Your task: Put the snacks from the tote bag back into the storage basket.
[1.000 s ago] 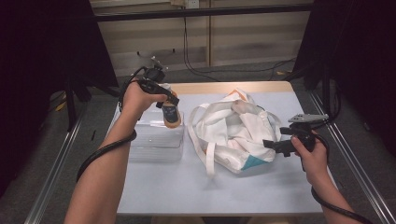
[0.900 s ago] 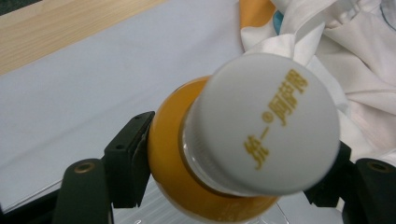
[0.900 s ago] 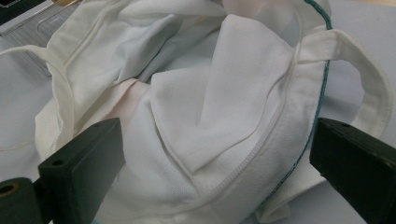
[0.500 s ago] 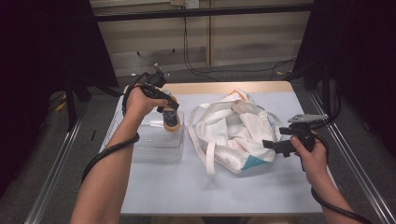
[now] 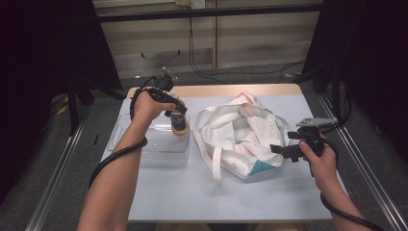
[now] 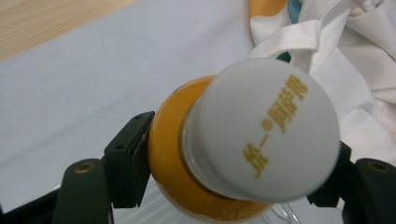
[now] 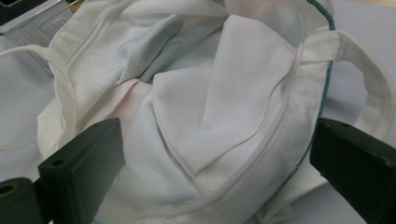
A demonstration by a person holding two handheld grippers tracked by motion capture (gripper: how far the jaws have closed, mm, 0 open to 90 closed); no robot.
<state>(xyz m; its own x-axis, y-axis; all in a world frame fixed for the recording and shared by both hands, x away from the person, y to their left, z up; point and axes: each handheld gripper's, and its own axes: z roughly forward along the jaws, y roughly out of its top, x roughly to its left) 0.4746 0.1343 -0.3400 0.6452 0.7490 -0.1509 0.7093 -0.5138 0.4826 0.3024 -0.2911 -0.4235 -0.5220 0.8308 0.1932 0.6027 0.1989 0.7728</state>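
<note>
An orange bottle [image 5: 179, 123] with a white cap [image 6: 261, 140] bearing yellow characters is clamped between the jaws of my left gripper [image 5: 176, 115], which is shut on its body. It hangs over the far right corner of a clear plastic box [image 5: 154, 144]. A white tote bag [image 5: 240, 134] with teal trim lies crumpled at the table's middle. My right gripper [image 5: 284, 150] sits at the bag's right edge. Its jaws stand wide apart in the right gripper view, with the bag's cloth [image 7: 219, 107] lying between them.
The pale blue table top [image 5: 192, 192] has a wooden strip along its far edge [image 5: 216, 90]. Metal rails run along both sides of the table. Cables trail on the floor behind it.
My left gripper has dipped slightly with the bottle, bringing it lower over the clear box. The right gripper and the bag have stayed put.
</note>
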